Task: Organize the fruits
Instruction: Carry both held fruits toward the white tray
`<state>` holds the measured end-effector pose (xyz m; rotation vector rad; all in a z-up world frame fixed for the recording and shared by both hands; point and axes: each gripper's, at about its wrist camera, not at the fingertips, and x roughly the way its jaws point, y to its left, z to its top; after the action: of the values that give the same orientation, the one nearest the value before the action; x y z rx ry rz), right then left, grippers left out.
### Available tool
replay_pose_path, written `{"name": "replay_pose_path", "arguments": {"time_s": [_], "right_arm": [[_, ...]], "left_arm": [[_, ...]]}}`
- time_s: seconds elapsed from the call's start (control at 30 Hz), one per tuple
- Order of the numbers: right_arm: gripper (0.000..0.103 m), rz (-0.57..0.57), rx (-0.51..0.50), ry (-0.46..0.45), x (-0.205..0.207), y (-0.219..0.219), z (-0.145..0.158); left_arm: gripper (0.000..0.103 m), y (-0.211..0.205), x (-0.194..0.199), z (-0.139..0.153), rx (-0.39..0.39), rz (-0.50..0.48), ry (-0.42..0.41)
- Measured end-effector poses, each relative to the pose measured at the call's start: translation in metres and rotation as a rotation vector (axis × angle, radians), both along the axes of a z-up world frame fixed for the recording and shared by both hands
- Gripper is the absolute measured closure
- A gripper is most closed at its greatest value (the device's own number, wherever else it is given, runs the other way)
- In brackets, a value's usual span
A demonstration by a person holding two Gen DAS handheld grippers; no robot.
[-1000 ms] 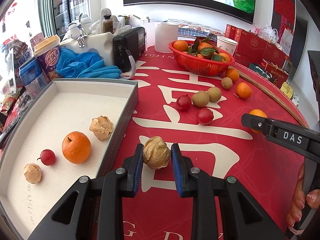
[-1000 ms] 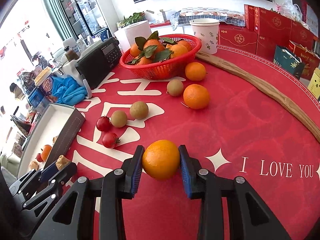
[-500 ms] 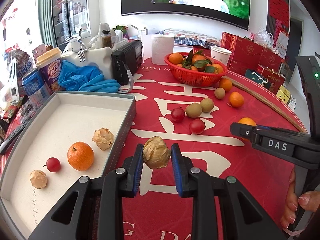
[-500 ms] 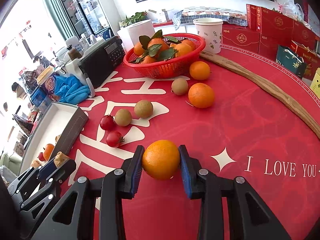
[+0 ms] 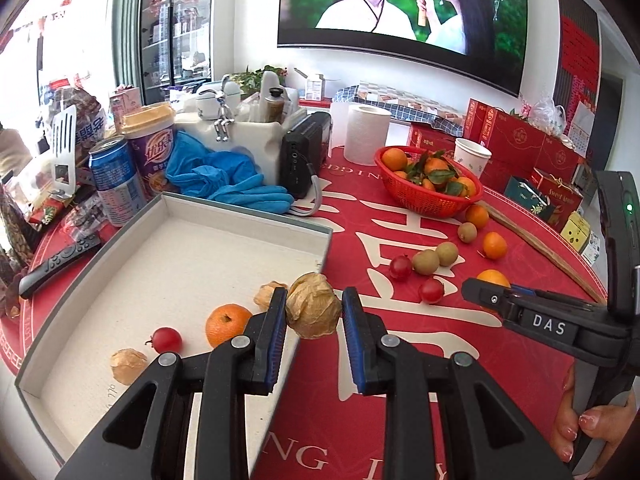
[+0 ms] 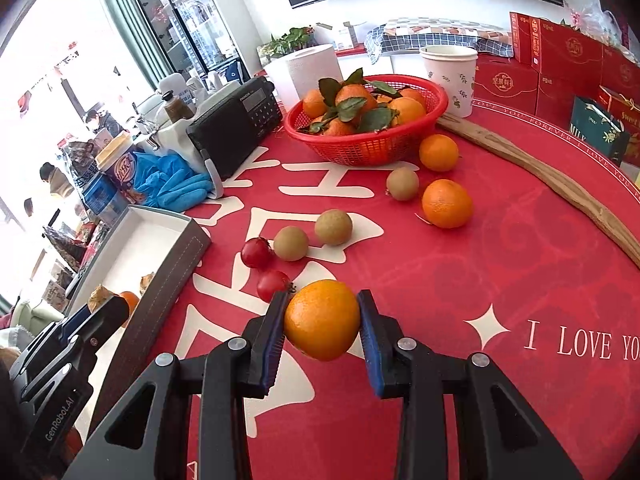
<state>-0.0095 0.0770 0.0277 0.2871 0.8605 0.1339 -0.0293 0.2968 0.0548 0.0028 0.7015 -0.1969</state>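
Note:
My left gripper [image 5: 314,310] is shut on a papery brown husk fruit [image 5: 313,309] and holds it above the right wall of the white tray [image 5: 248,216]. In the tray lie an orange [image 5: 226,323], a small red fruit [image 5: 166,339] and two more husk fruits [image 5: 128,365] [image 5: 266,295]. My right gripper [image 6: 322,320] is shut on an orange [image 6: 322,320], held above the red tablecloth. It also shows in the left wrist view [image 5: 486,296], right of the tray.
On the cloth lie two red fruits [image 6: 256,253], brown round fruits [image 6: 333,227] and loose oranges [image 6: 447,204]. A red basket [image 6: 372,148] of oranges, a black radio [image 6: 234,128], blue gloves [image 6: 176,184], a paper roll, a cup and a wooden stick [image 6: 560,184] stand behind.
My left gripper has lifted the husk fruit and moved left, over the tray's right wall. My right gripper has raised its orange and moved a little forward.

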Motion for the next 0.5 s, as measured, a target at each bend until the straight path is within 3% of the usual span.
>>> {"name": "replay_pose_path", "arguments": {"time_s": [0.5], "right_arm": [[0.067,0.149,0.035,-0.031,0.017,0.073,0.013]], "left_arm": [[0.073,0.069,0.019,-0.002,-0.055,0.166,0.041]]}}
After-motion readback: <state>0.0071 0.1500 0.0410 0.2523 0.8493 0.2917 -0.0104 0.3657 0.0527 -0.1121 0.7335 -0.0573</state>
